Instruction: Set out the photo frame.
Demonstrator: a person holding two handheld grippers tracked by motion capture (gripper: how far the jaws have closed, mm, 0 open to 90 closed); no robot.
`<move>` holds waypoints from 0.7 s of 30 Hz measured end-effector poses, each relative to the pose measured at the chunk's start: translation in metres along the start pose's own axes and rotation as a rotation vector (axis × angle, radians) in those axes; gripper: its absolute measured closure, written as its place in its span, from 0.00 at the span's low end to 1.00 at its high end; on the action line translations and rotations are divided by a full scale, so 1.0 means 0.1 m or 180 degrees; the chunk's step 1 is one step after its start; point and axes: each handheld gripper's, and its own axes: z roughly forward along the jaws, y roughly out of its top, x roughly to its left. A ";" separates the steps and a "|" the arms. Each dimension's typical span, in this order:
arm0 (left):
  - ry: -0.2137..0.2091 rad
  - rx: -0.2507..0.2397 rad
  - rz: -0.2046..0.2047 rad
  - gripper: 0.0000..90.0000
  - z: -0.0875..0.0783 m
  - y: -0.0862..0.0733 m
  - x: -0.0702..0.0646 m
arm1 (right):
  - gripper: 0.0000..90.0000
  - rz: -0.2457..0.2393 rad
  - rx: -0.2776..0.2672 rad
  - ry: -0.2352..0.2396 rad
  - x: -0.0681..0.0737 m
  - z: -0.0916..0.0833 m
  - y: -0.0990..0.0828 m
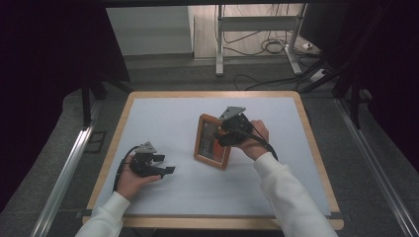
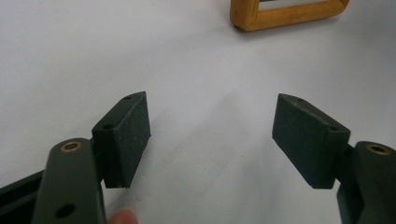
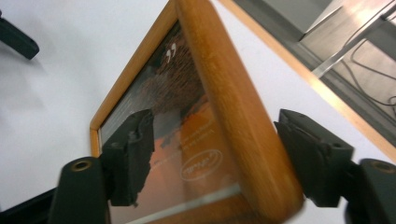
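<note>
The picture frame (image 1: 213,141) sits a little right of the middle of the high view, on the white table top (image 1: 163,113), with its wooden border orange-brown and an orange print behind the glass. I have my right gripper (image 1: 228,132) right at its right-hand edge, the grey plate on top of it pointing toward the upper part of the view. From the right gripper view I see the picture frame (image 3: 233,116) running up the middle of the shot, one thick wooden side standing between my two jaws: the left pad is over the glass, the right pad just beside the outer face of the wood. The jaws stand open around that side (I can't see either pad pressing on it), so I read this as straddling, not gripping.

My left gripper (image 1: 165,165) is in the lower left of the high view, well apart from the picture frame, held low over the white table top. In the left gripper view its jaws are spread wide with bare table (image 2: 201,84) between them, and a corner of the picture frame (image 2: 289,14) shows at the top right.
</note>
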 end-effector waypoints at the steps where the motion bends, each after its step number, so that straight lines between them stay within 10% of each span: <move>1: -0.0001 -0.0004 -0.0005 0.30 0.00 0.00 0.00 | 0.29 0.0024 -0.0037 -0.0021 -0.01 -0.03 -0.01; 15: 0.0006 0.0013 0.0012 0.30 0.01 0.01 -0.02 | 0.26 0.0584 -0.0502 0.0134 0.03 -0.49 -0.56; 21: 0.0015 0.0021 0.0024 0.30 0.01 0.00 -0.01 | 0.42 0.0716 -0.0583 0.0181 0.20 -0.49 -0.83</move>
